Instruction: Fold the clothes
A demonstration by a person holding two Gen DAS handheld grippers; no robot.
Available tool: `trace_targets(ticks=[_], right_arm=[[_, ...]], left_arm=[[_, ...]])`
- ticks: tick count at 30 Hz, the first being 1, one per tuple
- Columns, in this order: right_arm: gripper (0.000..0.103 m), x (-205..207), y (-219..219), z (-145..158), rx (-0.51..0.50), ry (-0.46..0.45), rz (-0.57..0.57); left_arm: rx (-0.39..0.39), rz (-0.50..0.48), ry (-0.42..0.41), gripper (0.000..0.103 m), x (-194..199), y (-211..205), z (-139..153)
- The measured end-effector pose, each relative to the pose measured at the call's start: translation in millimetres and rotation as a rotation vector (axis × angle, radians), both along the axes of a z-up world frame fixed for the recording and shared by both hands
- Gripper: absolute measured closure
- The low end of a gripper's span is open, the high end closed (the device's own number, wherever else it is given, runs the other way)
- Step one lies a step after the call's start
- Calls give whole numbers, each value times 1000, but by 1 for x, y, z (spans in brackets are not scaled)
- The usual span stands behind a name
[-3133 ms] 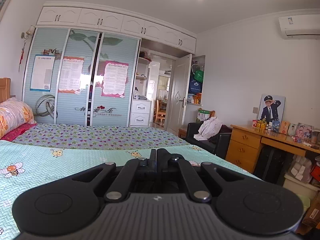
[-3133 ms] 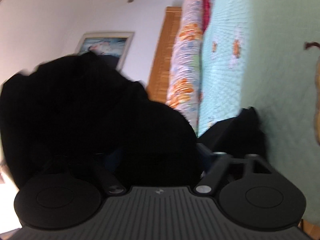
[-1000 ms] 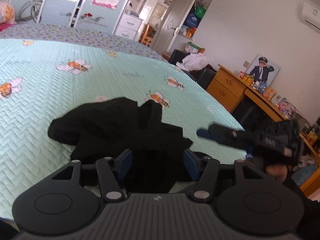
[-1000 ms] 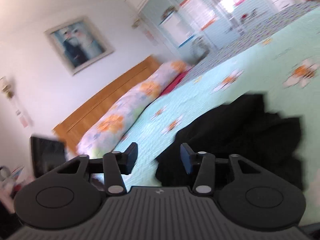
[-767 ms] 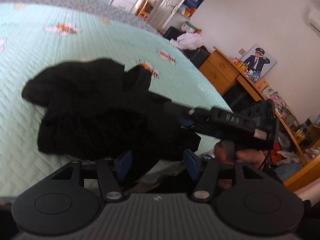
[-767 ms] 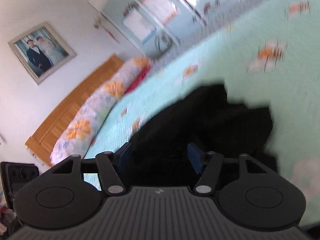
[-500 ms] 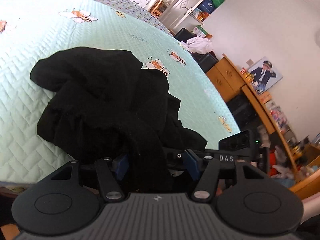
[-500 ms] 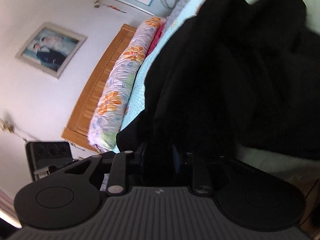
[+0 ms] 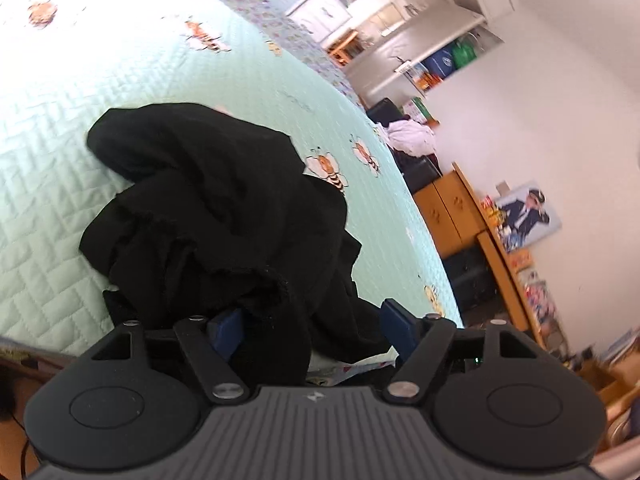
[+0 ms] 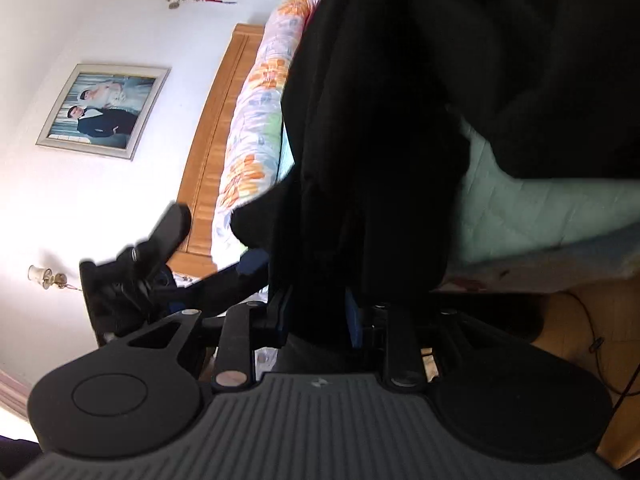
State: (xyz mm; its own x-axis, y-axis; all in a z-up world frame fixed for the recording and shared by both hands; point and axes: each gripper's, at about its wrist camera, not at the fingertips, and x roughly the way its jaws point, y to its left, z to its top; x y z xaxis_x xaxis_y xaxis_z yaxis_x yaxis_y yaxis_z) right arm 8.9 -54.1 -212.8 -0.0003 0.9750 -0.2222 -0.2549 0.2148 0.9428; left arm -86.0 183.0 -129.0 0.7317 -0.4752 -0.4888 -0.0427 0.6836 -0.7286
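Note:
A black garment (image 9: 208,208) lies crumpled near the front edge of the mint quilted bed (image 9: 52,184). Part of it hangs over the edge. My left gripper (image 9: 312,328) is at that edge and stands open, with a hanging fold of the garment between its blue pads (image 9: 228,330). In the right wrist view the black garment (image 10: 400,140) fills the middle, and my right gripper (image 10: 316,314) is shut on a thick bunch of it. One blue-tipped finger (image 10: 250,263) of my left gripper shows just to the left, close to the same fabric.
A floral pillow (image 10: 256,120) and a wooden headboard (image 10: 212,140) are at the head of the bed. A wooden desk (image 9: 460,208) and a dark chair with white clothes (image 9: 412,140) stand beyond the bed's far side. Wooden floor (image 10: 580,320) lies below the bed edge.
Both grippers came down to the garment at the bed edge. The right gripper, open a second ago, has shut on the fabric; the left stayed open with the cloth now between its fingers.

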Motion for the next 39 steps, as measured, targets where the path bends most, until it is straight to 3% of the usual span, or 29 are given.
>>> trace_targets(ticks=[4, 5, 6, 7, 11, 14, 18, 21, 22, 24, 26, 30, 32, 36, 38, 39], right_arm=[[73, -10, 13, 0, 27, 10, 77], [65, -12, 14, 1, 36, 3, 88], [54, -13, 13, 4, 46, -10, 93], [52, -14, 12, 7, 56, -23, 99], [52, -3, -16, 16, 128, -29, -3], [48, 11, -44, 29, 74, -70, -200], [41, 16, -66, 57, -86, -256, -362], [34, 7, -65, 73, -261, -427, -362], [34, 5, -62, 73, -293, -454, -345], [33, -1, -55, 70, -356, -509, -345], [33, -7, -48, 66, -421, -566, -345], [33, -17, -32, 57, -558, -700, -306], [32, -22, -24, 52, -627, -766, -286], [31, -33, -9, 43, -764, -898, -243], [39, -38, -1, 38, -833, -963, -221], [54, -37, -3, 40, -837, -974, -237]], left_arm=[[33, 7, 58, 29, 8, -2, -3], [54, 9, 66, 39, 10, -4, -4], [76, 11, 73, 65, 12, -6, -5], [104, 21, 78, 75, 12, -4, -5], [114, 117, 21, 82, 1, 17, 5], [136, 222, -59, 85, -12, 43, 25], [157, 405, -192, 85, -32, 90, 67], [139, 507, -229, 84, -46, 122, 85], [136, 517, -210, 84, -49, 124, 82], [129, 534, -171, 67, -54, 126, 75], [148, 494, -114, 60, -60, 116, 56], [213, 459, 7, 58, -71, 93, 18], [199, 470, 49, 56, -79, 94, 3], [242, 489, 89, 51, -87, 98, -9], [232, 489, 88, 51, -89, 98, -10], [237, 488, 86, 50, -89, 95, -11]])
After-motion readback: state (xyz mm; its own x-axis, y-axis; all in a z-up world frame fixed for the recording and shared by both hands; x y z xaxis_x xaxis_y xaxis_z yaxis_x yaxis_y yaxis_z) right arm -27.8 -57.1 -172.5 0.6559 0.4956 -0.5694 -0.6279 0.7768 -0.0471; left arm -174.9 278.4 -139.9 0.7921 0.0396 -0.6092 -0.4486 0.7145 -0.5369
